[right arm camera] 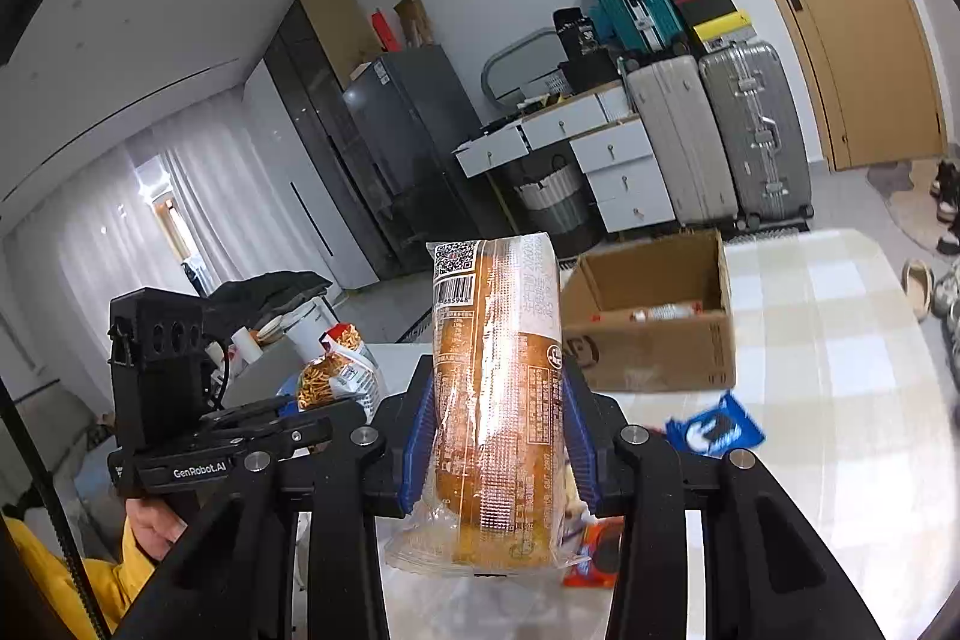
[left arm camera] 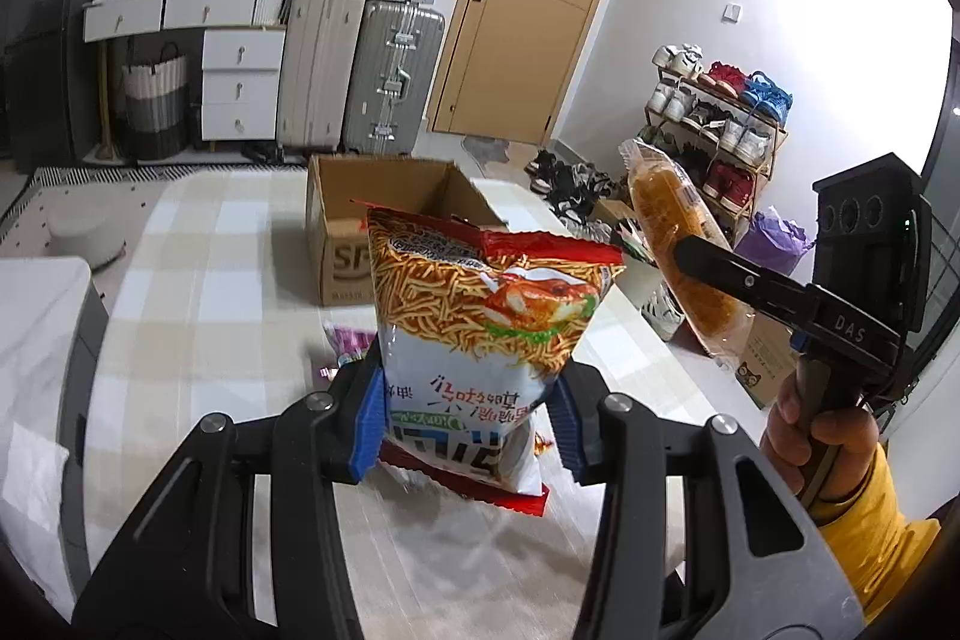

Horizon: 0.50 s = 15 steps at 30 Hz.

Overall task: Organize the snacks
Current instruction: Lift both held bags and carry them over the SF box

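Observation:
My left gripper is shut on a red and white bag of noodle-stick snacks, held upright above the table. My right gripper is shut on a long wrapped bread roll, also held up in the air; the roll and right gripper show at the right of the left wrist view. An open cardboard box stands on the checked tablecloth beyond both grippers; it also shows in the right wrist view, with a packet inside.
A blue snack packet and an orange packet lie on the table under the right gripper. A purple packet lies left of the left gripper. Suitcases, drawers and a shoe rack stand beyond the table.

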Motion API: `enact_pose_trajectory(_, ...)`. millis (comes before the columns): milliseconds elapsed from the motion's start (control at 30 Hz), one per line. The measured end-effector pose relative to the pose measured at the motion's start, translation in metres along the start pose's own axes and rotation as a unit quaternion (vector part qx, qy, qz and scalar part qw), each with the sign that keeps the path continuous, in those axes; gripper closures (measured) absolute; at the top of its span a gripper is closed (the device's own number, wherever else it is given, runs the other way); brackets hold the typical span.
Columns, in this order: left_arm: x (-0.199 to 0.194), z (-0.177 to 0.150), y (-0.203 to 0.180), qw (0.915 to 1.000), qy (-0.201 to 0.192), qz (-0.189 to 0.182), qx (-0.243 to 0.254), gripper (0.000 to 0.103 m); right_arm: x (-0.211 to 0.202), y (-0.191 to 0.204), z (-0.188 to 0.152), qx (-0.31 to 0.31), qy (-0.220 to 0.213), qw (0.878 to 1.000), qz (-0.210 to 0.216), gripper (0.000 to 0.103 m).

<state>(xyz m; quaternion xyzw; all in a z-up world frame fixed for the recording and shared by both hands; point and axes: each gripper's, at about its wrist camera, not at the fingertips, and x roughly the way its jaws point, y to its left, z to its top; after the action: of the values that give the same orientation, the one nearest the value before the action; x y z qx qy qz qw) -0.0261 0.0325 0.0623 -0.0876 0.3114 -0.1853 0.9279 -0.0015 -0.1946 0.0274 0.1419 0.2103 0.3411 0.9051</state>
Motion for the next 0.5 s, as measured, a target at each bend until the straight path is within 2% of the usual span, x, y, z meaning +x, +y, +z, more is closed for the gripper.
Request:
enact_pose_trajectory(300, -0.002, 0.044, 0.011, 0.9998, -0.016, 0.007, -0.002, 0.061, 0.018, 0.010, 0.039, -0.028, -0.011, 1.000, 0.006, 0.064)
enact_pose_trajectory(500, 0.014, 0.073, 0.017, 0.9999, -0.014, 0.007, -0.004, 0.061, 0.045, 0.003, 0.061, -0.027, -0.005, 1.000, 0.011, 0.064)
